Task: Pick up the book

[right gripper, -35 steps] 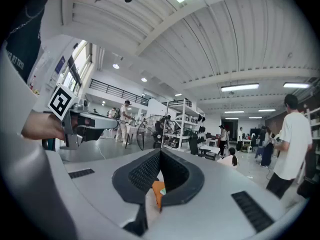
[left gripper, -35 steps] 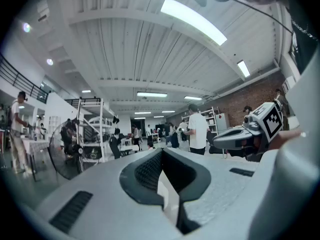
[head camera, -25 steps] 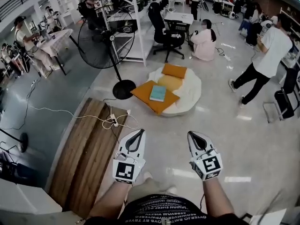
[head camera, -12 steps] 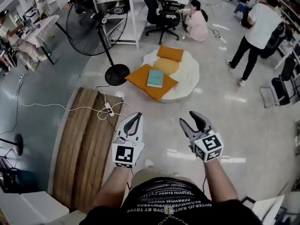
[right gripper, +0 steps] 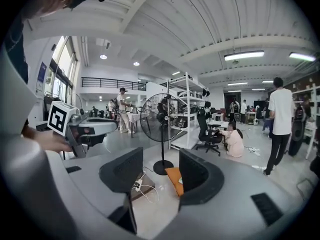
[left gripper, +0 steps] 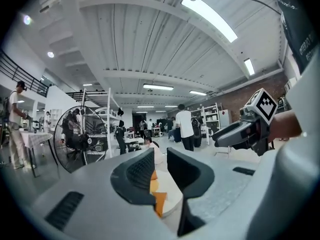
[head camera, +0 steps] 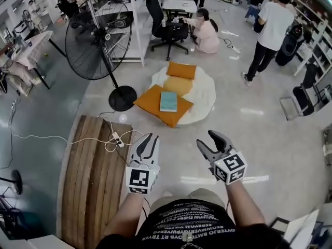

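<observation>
A teal book [head camera: 168, 101] lies flat on an orange cushion [head camera: 153, 106] at the near edge of a round white mat [head camera: 203, 100] on the floor. Both grippers are held out in front of the person, well short of the book. The jaws of my left gripper [head camera: 150, 138] are opening, with a narrow gap and nothing between them. Wider apart, the jaws of my right gripper [head camera: 208, 139] are opening too and hold nothing. In the left gripper view the orange cushion [left gripper: 159, 201] shows through the gap of my left gripper [left gripper: 161, 166]. My right gripper [right gripper: 161, 171] frames the cushion [right gripper: 174, 176] too.
A tall standing fan [head camera: 98, 40] with a round black base [head camera: 122, 97] stands left of the cushions. A wooden board [head camera: 96, 175] lies on the floor at left, a power strip and white cable [head camera: 116, 138] on it. Beyond the mat are an office chair [head camera: 166, 27], a seated person [head camera: 206, 32] and a standing person [head camera: 267, 30].
The person has walked toward the mat, so the book and cushions sit nearer. The right jaws went from shut to wide apart, and the left jaws parted a little in the last half second.
</observation>
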Demonstrator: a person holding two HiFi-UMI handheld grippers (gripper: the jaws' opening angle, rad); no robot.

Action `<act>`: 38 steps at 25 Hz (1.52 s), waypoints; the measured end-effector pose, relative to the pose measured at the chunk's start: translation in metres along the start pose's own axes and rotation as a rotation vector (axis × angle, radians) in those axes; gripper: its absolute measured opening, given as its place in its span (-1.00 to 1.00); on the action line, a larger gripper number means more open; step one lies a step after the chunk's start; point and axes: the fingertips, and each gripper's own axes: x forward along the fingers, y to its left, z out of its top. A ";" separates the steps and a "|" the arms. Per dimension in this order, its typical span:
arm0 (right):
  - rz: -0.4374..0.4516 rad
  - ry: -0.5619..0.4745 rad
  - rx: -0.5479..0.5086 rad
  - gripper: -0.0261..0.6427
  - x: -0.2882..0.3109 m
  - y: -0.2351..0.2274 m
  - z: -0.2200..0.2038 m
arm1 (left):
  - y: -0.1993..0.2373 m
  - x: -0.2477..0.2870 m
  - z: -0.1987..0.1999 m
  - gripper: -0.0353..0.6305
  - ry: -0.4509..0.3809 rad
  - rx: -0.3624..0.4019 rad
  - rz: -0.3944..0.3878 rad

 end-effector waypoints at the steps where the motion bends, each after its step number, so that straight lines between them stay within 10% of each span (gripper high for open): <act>1: 0.000 0.013 -0.004 -0.25 0.004 0.000 -0.001 | 0.004 0.002 -0.001 -0.71 0.001 -0.011 -0.006; 12: 0.003 0.049 0.012 -0.24 0.061 -0.058 -0.002 | 0.026 0.073 -0.019 -0.71 0.041 -0.042 -0.042; 38: 0.203 0.056 0.046 -0.28 0.181 -0.291 0.033 | 0.069 0.309 0.016 -0.71 0.112 -0.062 0.171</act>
